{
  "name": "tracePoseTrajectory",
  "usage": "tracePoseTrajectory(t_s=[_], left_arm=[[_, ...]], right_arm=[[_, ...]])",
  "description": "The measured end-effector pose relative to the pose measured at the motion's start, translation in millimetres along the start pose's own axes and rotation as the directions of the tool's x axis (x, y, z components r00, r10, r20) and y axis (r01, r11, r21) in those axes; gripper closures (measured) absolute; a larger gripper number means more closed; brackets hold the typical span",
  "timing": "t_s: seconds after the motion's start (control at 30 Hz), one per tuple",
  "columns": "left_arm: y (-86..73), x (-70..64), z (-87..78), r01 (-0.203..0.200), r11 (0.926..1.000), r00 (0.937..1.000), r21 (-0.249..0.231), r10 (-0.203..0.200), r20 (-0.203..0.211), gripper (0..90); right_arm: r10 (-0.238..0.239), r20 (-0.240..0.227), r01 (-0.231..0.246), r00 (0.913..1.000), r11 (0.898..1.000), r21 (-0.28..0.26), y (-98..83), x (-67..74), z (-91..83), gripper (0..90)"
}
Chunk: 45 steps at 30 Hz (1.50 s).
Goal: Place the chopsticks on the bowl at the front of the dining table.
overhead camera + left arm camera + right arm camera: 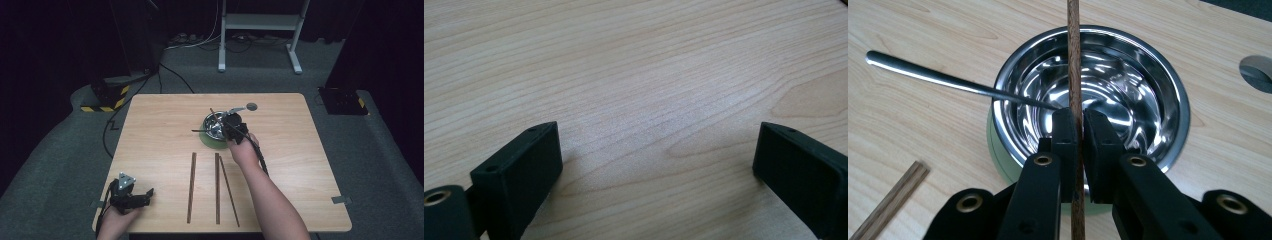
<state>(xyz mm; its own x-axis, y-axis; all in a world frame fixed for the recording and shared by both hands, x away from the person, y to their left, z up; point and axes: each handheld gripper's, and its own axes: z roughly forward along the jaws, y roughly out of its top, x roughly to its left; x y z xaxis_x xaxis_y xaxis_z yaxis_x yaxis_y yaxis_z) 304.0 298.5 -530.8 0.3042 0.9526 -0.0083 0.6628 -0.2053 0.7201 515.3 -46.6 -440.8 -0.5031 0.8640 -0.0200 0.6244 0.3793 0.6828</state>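
surface (150,130): light wood, carries everything; a round grey disc lies beyond the bowl near the far edge.
bowl (1148,65): shiny steel, sits on a green mat (204,142) mid-surface. A metal utensil (938,77) already leans in it, handle out over the rim to the left in the right gripper view.
loose chopsticks (191,186): three lie flat on the near half, well apart from the bowl; next in line, I'd judge.
held chopstick (1074,60): clamped in the right gripper (1080,122), jaws clenched on its shaft, stick running across the bowl opening.
left gripper (649,165): jaws released, nothing between them, parked low over bare wood at the near-left corner.
step: looks like dropping the stick into the bowl.
how: tilt so the low end goes inside the rim first, stay off the utensil, let go only once the tip rests on the bowl floor.
risk: release too high and it bounces out or tips the bowl.
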Motion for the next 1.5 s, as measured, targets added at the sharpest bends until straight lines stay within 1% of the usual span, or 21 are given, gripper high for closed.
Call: tracePoseTrajectory(t_s=[0.03, 0.07, 0.13, 0.2, 0.3, 0.37, 0.47, 0.7, 0.87, 1.0, 1.27, 1.3, 1.33, 1.4, 1.5], left_arm=[[0.0, 0.1, -0.1, 0.000, 1.0000, 1.0000, 0.001, 0.000, 0.001, 5.6], [0.0, 0.0, 0.0, 0.000, 1.0000, 1.0000, 0.000, 0.000, 0.001, 5.5], [0.0, 0.0, 0.0, 0.000, 1.0000, 1.0000, 0.000, 0.000, 0.000, 5.5], [-0.1, 0.0, 0.1, 0.000, 1.0000, 1.0000, -0.001, 0.000, -0.001, 5.5], [0.0, 0.1, 0.0, -0.001, 1.0000, 1.0000, 0.000, 0.001, 0.000, 5.5], [0.0, -0.1, 0.1, 0.002, 1.0000, 1.0000, -0.002, -0.002, 0.001, 5.5], [0.0, 0.0, 0.0, 0.000, 1.0000, 1.0000, -0.001, 0.000, 0.000, 5.6], [0.0, -0.2, 0.0, 0.003, 1.0000, 1.0000, 0.001, -0.003, 0.004, 5.5], [0.0, -0.2, 0.0, 0.003, 1.0000, 1.0000, 0.001, -0.003, 0.005, 5.6], [0.0, -0.2, 0.0, 0.003, 1.0000, 1.0000, 0.001, -0.003, 0.005, 5.5], [0.1, -0.2, -0.1, 0.001, 1.0000, 1.0000, 0.002, -0.001, 0.007, 5.8], [0.0, -0.2, -0.1, 0.001, 1.0000, 1.0000, 0.002, -0.001, 0.006, 5.8], [0.0, -0.2, -0.1, 0.001, 1.0000, 1.0000, 0.001, -0.001, 0.006, 5.8], [0.0, -0.2, 0.0, 0.001, 1.0000, 1.0000, 0.001, -0.001, 0.006, 5.8], [0.1, -0.1, -0.1, -0.006, 1.0000, 1.0000, 0.000, 0.006, 0.004, 5.9]], right_arm=[[0.006, -0.002, -0.006, 1.0000, 1.000, 0.010, 2.3, 1.4, 2.2, 84.1], [0.001, 0.000, -0.001, 1.0000, 1.000, 0.013, 6.8, 4.1, 6.5, 84.1], [-0.004, -0.002, 0.004, 1.0000, 1.000, 0.018, 9.2, 5.1, 8.4, 84.1], [-0.007, -0.001, 0.007, 1.0000, 1.000, 0.020, 15.8, 9.4, 14.8, 84.1], [-0.009, 0.000, 0.009, 1.0000, 0.999, 0.031, 20.0, 11.1, 18.9, 84.1], [-0.008, 0.000, 0.008, 1.0000, 0.999, 0.036, 24.5, 13.2, 25.8, 84.1], [-0.011, 0.002, 0.010, 0.9999, 0.999, 0.041, 27.3, 13.7, 29.1, 84.1], [0.001, 0.014, -0.002, 0.9999, 0.998, 0.060, 35.6, 11.7, 40.5, 84.1], [0.004, 0.018, -0.006, 0.9998, 0.997, 0.071, 36.1, 10.6, 46.3, 84.1], [0.015, 0.021, -0.017, 0.9997, 0.996, 0.084, 35.5, 8.6, 53.3, 84.0], [0.016, 0.027, -0.019, 0.9995, 0.997, 0.081, 36.2, 10.2, 54.8, 83.4], [0.015, 0.029, -0.017, 0.9995, 0.996, 0.082, 36.3, 10.4, 54.8, 81.5], [0.020, 0.028, -0.022, 0.9994, 0.997, 0.077, 36.5, 10.9, 54.4, 77.8], [0.006, 0.047, -0.009, 0.9989, 0.998, 0.069, 36.0, 12.0, 50.2, 75.3], [-0.003, 0.046, 0.001, 0.9990, 0.999, 0.048, 32.7, 12.7, 36.5, 73.5]])
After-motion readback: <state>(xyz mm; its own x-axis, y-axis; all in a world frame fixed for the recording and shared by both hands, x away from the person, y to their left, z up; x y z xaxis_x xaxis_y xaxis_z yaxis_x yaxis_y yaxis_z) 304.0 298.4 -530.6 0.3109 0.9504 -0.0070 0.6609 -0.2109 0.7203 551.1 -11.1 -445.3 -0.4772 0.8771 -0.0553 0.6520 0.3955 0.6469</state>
